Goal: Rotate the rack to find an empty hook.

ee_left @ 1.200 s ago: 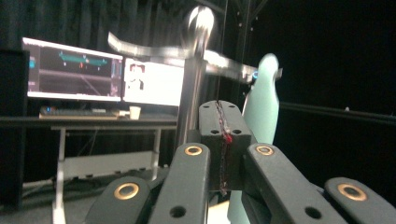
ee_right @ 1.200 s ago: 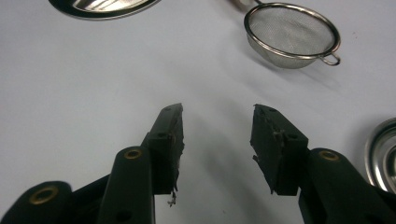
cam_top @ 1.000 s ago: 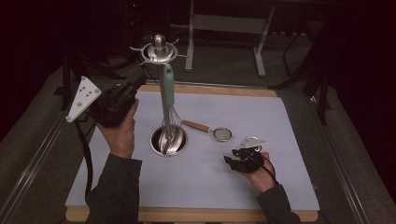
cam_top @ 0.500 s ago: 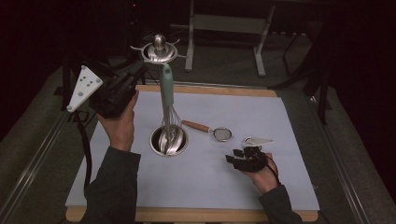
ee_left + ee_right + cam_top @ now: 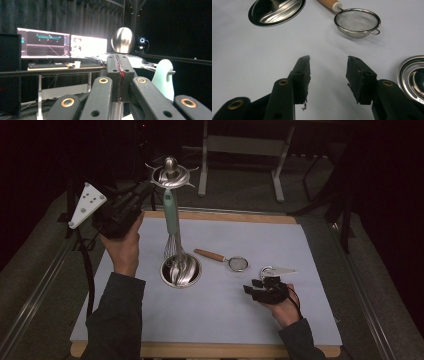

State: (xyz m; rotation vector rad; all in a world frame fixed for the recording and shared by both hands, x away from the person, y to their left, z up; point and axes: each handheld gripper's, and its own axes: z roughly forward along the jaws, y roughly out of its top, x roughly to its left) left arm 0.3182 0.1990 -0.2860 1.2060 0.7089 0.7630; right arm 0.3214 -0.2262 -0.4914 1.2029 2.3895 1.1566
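Note:
A steel utensil stand [image 5: 181, 270] rises from a round base on the white mat, topped by a ball [image 5: 170, 165] above a hook ring. A mint-handled whisk [image 5: 171, 215] hangs from that ring. My left gripper [image 5: 145, 189] is held high beside the stand's top with its jaws shut on nothing. In the left gripper view the shut jaws [image 5: 119, 75] point at the ball [image 5: 123, 40], and the whisk handle [image 5: 163, 77] is to their right. My right gripper [image 5: 257, 285] rests low on the mat, open and empty [image 5: 328, 72].
A small mesh strainer [image 5: 239, 264] with a wooden handle lies between the stand and my right gripper, ahead of its jaws [image 5: 357, 22]. A shiny steel cup [image 5: 412, 77] sits just right of them. Monitors [image 5: 45, 45] glow on a desk beyond the table.
My left gripper has risen from beside the whisk handle up toward the stand's top ring. The right gripper has barely moved.

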